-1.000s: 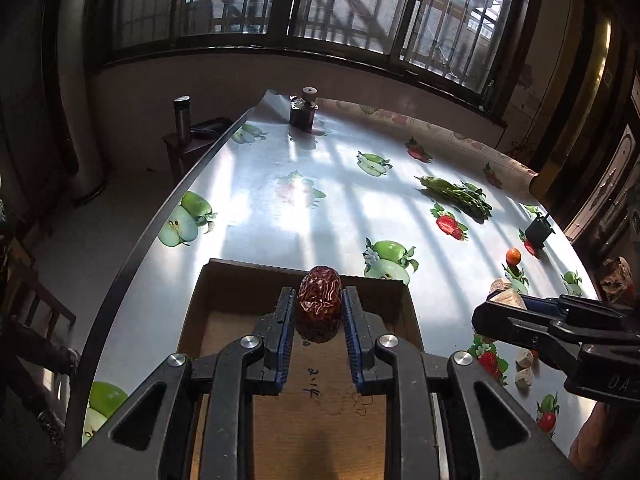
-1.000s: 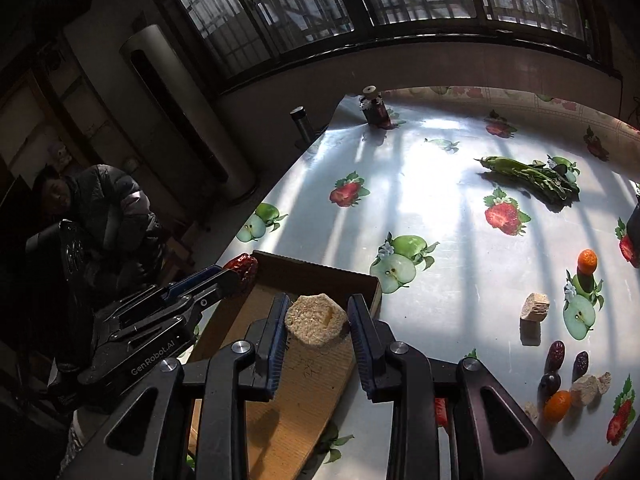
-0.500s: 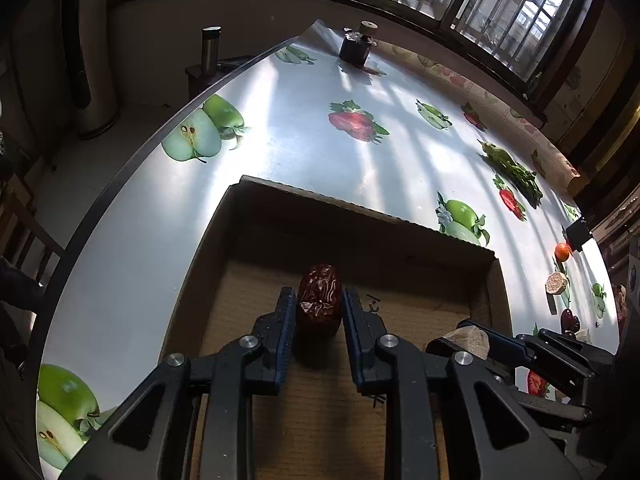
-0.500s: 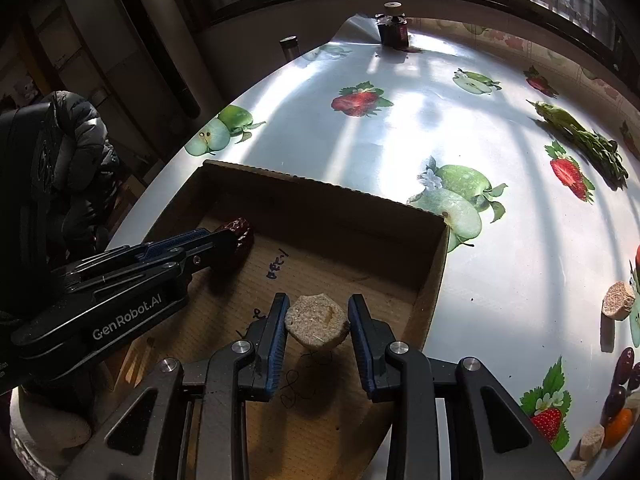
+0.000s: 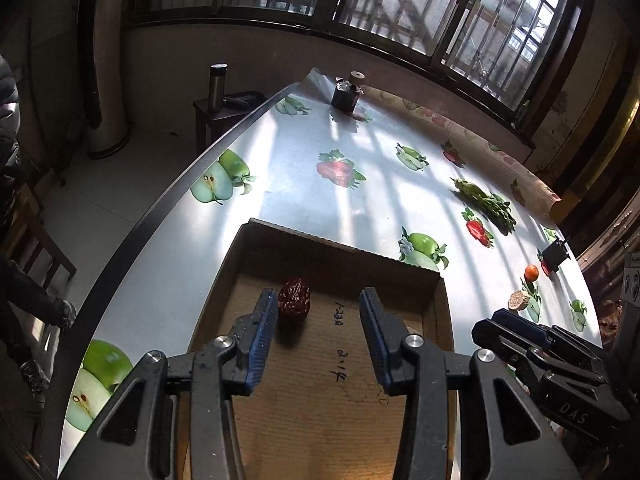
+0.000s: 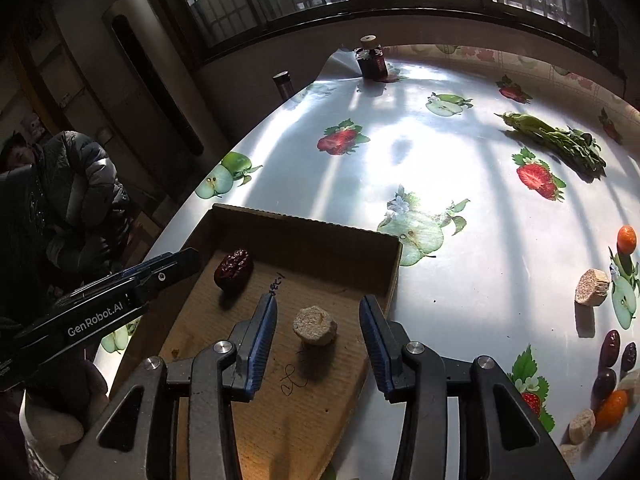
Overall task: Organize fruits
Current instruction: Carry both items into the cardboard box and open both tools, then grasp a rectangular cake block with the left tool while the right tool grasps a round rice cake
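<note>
A shallow cardboard box (image 5: 436, 300) lies at the near edge of the table and also shows in the right wrist view (image 6: 394, 272). A wrinkled red date (image 5: 294, 301) lies on the box floor beside my left finger; it also shows in the right wrist view (image 6: 233, 269). My left gripper (image 5: 318, 334) is open and empty above the box. A beige round chunk (image 6: 315, 325) sits on the box floor between the fingers of my open right gripper (image 6: 318, 334), touching neither. The right gripper shows from the side in the left wrist view (image 5: 516, 330).
Loose fruit lies at the table's right: a small orange (image 6: 626, 239), a beige chunk (image 6: 592, 286), dark dates (image 6: 610, 346), another orange (image 6: 610, 404). A bundle of greens (image 6: 556, 138) and a dark jar (image 6: 371, 62) stand farther back. A seated person (image 6: 76, 200) is left of the table.
Both grippers opened. The left let go of the red date and the right let go of the beige chunk; both pieces now rest on the box floor.
</note>
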Available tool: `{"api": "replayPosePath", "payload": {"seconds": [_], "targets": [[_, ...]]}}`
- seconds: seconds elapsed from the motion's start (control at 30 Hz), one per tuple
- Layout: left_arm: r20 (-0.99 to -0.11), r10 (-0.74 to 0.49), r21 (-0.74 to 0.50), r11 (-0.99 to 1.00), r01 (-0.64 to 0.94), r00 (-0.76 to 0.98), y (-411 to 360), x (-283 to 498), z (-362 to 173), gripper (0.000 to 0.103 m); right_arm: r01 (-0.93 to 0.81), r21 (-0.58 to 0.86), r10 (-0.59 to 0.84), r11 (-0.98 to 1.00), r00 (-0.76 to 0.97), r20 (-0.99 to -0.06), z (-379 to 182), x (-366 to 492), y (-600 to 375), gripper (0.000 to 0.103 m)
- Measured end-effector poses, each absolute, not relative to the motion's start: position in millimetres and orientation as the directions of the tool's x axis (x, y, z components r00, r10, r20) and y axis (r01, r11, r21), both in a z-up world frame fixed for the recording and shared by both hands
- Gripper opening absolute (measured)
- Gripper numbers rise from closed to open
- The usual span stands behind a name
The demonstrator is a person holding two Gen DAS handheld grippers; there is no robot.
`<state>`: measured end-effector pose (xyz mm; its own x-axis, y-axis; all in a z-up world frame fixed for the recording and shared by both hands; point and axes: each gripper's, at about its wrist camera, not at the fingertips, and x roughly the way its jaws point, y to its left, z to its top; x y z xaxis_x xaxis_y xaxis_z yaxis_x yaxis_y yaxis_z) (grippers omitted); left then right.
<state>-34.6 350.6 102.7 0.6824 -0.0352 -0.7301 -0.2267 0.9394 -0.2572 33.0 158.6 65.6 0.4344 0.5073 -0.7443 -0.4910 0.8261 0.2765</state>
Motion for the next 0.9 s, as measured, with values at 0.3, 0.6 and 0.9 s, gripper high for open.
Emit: {"api": "replayPosePath", "payload": {"seconds": [0.3,0.6,0.9], "targets": [[-0.649,-0.208,-0.293,0.956,0.013,0.732,251.5,-50.5,149.3,0.065,-0.303,0.245,0.387,0.921,0.636,-0.668,129.0,17.9,-22.6,0.068],[-0.716,-0.359,-0.378,0.92,0.101,0.599,151.7,2.7,108.1,0.065,-0.041,0.383,0.315,0.923,0.653,-0.689,93.7,15.5,-183.0,0.071],[-0.782,-0.372,-0.386,0.919,0.08,0.5,96.1,74.9,53.4,0.065,-0.03,0.456,0.383,0.889,0.592,-0.709,43.2,51.6,-187.9,0.069]]}}
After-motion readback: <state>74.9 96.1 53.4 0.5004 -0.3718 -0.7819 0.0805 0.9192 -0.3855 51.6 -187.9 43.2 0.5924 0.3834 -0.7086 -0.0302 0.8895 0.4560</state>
